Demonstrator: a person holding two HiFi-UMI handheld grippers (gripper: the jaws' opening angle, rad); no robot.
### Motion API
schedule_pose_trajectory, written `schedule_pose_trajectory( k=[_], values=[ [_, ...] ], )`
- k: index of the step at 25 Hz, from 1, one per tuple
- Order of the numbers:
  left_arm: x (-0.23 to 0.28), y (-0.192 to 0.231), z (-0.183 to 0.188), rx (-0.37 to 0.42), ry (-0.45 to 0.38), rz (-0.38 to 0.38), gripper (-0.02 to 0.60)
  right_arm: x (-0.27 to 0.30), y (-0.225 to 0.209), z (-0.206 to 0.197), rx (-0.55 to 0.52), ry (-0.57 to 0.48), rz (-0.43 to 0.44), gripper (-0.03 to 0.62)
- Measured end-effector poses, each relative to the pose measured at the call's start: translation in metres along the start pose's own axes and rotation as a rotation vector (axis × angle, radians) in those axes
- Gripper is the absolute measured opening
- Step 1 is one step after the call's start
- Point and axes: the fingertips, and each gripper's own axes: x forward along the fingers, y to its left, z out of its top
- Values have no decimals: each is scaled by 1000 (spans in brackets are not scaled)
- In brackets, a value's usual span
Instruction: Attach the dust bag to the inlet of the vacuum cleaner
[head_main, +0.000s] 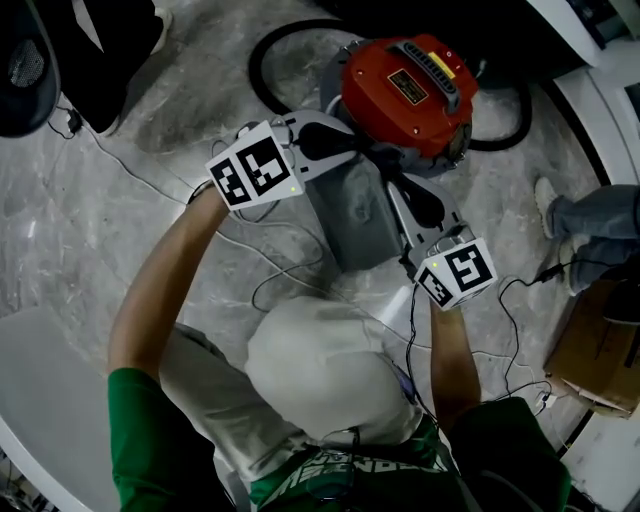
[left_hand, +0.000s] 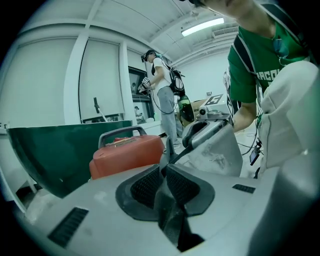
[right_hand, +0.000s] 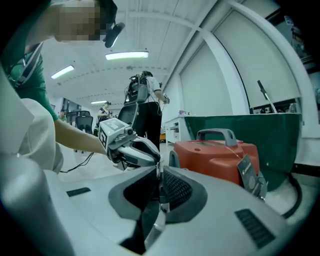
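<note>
The red vacuum cleaner (head_main: 405, 85) stands on the stone floor, with the grey dust bag (head_main: 350, 220) held up just in front of it. My left gripper (head_main: 345, 150) grips the bag's upper left edge and my right gripper (head_main: 395, 178) its right edge, the two facing each other. In the left gripper view the left gripper (left_hand: 164, 172) has its pads together on a thin dark edge, and the bag (left_hand: 217, 152) hangs beyond with the vacuum (left_hand: 127, 155) to the left. The right gripper (right_hand: 160, 182) likewise pinches a thin edge beside the vacuum (right_hand: 215, 155). The inlet is hidden.
A black hose (head_main: 265, 60) loops behind the vacuum. Thin cables (head_main: 280, 280) trail over the floor. Another person's leg and shoe (head_main: 585, 215) and a cardboard box (head_main: 595, 350) are at the right. A green panel (left_hand: 55, 150) stands behind the vacuum.
</note>
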Motion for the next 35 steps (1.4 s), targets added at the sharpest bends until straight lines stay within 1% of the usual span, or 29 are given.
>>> schedule_pose_trajectory(
  k=[5, 9, 13, 16, 18, 21, 23, 27, 31, 33, 35],
  values=[
    [-12, 5, 1, -11, -16, 34, 46, -8, -3, 18, -5, -31, -53, 29],
    [-26, 9, -2, -44, -12, 72, 44, -7, -1, 24, 5, -11, -83, 28],
    [-47, 12, 1, -65, -11, 104, 24, -9, -3, 41, 23, -9, -133, 12],
    [-74, 17, 16, -119, -20, 130, 20, -11, 0, 70, 48, 14, -156, 8],
    [-98, 16, 35, -170, -34, 142, 17, -15, 10, 97, 67, 40, -158, 8],
    [-137, 10, 72, -218, -41, 154, 11, -23, 30, 147, 61, 90, -139, 9],
    [-166, 5, 102, -244, -42, 181, 8, -31, 46, 183, 49, 122, -120, 9],
    [-226, -4, 174, -355, -60, 299, 5, -55, 78, 265, 57, 140, -91, 8],
    [-285, -23, 273, -471, -74, 427, 5, -87, 115, 360, 92, 138, -70, 8],
    [-314, -35, 326, -520, -85, 476, 5, -108, 138, 407, 100, 137, -47, 9],
    [-337, -48, 378, -569, -102, 508, 3, -131, 162, 449, 109, 138, -20, 8]
  ],
)
